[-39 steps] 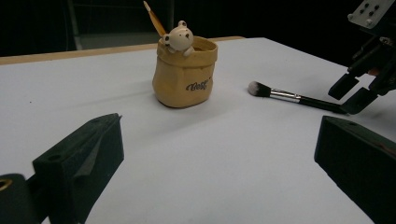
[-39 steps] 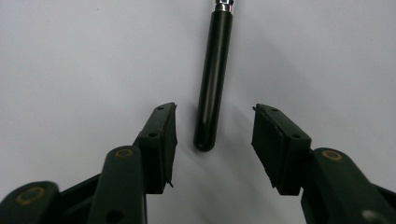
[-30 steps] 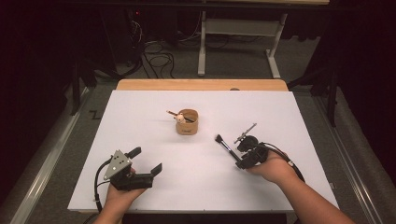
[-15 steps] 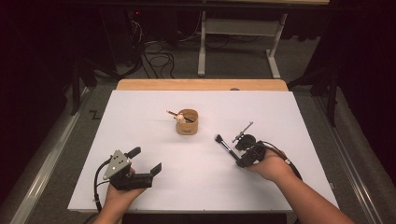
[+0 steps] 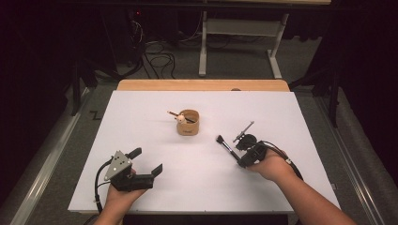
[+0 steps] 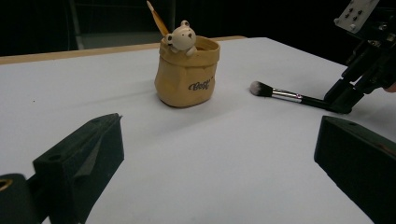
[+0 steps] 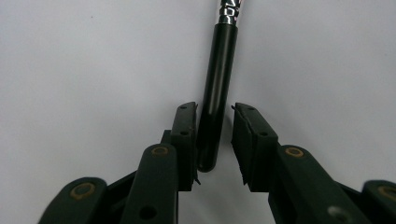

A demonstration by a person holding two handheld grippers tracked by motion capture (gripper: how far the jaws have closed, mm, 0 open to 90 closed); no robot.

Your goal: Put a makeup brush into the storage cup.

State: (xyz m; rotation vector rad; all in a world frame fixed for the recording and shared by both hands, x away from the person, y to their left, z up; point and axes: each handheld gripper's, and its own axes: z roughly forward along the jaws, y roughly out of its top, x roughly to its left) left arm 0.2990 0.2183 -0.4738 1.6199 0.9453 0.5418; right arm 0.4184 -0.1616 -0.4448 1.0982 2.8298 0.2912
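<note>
The brush (image 5: 226,146) lies flat on the white table (image 5: 141,122), right of centre, its bristle head pointing toward the cup (image 5: 188,123) and its black handle running back into the right tongs (image 5: 240,161). In the right gripper view the handle end (image 7: 212,121) sits between the two jaws: the left pad (image 7: 186,140) is against it, while a narrow strip of table shows between the handle and the right pad (image 7: 245,140). The jaws have just been closing around the handle, but they are not yet clamped on it. The right hand (image 5: 270,165) holds these tongs low, tips down at the table.

The left tongs (image 5: 148,161) rest near the table's front left corner in the left hand (image 5: 119,194), jaws wide apart with nothing between them. In the left gripper view they face the cup (image 6: 187,70), a tan pouch-shaped pot with a small bear (image 6: 181,36) on its rim and a pencil (image 6: 157,17) leaning out of it. The brush (image 6: 280,94) lies just to the right of the cup, apart from it.
</note>
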